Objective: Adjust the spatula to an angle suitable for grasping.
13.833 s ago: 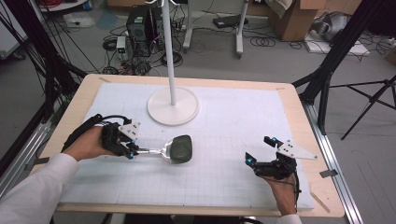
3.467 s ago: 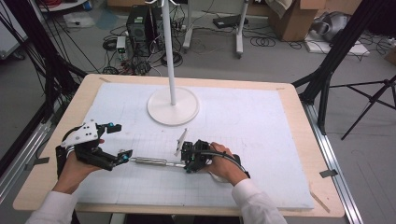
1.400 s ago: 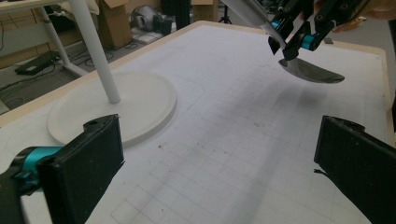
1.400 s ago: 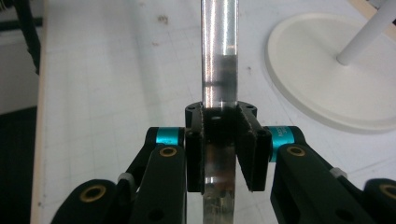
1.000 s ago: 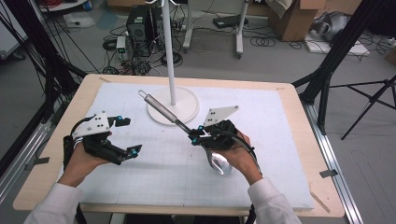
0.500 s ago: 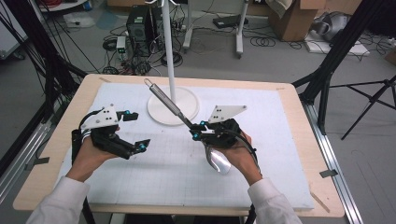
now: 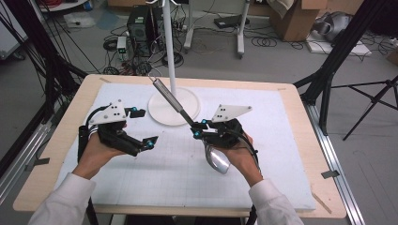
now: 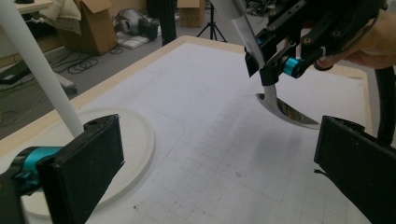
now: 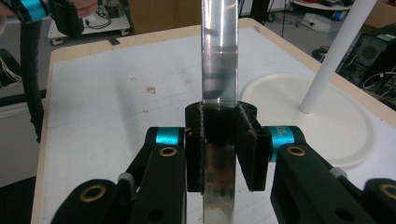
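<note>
Held above the white mat by the right gripper: a metal spatula, jaws clamped shut around its flat handle near the neck. Blade end hanging low beside the right hand, partly hidden behind the gripper and fingers in the high view, outline hard to make out. Handle running long and straight, slanting up and away toward the far left, its tip with a small loop crossing in front of the white pole of the stand. Round white base of that stand lying under the handle, not touching it. In the right gripper view, handle rising upright between the pads, top cut off by the frame edge. Left gripper held apart to the left over the mat, jaws spread wide with nothing between them. In the left gripper view, curved shiny blade seen below the other gripper, lower part hidden behind a black jaw
</note>
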### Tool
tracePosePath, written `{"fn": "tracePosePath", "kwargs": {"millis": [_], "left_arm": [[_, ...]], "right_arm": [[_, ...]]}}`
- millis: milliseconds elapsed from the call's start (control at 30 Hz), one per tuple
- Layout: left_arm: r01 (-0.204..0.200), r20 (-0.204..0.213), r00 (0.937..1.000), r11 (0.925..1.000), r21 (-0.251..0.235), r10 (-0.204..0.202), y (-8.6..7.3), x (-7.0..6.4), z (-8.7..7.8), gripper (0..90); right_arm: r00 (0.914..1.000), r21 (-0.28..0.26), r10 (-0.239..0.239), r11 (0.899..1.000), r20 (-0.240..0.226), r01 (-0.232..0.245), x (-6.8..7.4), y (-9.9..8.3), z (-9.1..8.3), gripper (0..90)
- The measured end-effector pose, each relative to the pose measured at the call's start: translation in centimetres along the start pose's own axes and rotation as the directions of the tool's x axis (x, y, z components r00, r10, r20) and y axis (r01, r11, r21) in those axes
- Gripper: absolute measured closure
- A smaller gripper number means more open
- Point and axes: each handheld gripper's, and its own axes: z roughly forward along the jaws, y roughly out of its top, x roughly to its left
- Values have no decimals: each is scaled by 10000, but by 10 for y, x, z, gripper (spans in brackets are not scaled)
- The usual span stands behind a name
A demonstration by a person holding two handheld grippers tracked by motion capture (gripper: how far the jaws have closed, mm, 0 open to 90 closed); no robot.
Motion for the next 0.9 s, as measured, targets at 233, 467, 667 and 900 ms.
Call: {"fn": "tracePosePath", "kwargs": {"millis": [233,467,667,900], "left_arm": [[39,168,9999,9999,154,-41,9,-4,12,19],[448,242,9987,9990,26,-449,18,-7,20,19],[591,65,9982,9982,-66,-590,23,-7,25,26],[701,-67,9975,9974,-178,-702,29,-7,29,79]], "right_arm": [[10000,51,11,10000,38,-12,1,-2,0,749],[10000,136,-38,9999,25,38,2,-4,3,749],[10000,11,14,10000,1,-14,4,-4,4,749],[10000,94,50,9999,0,-50,4,-5,4,749]]}}
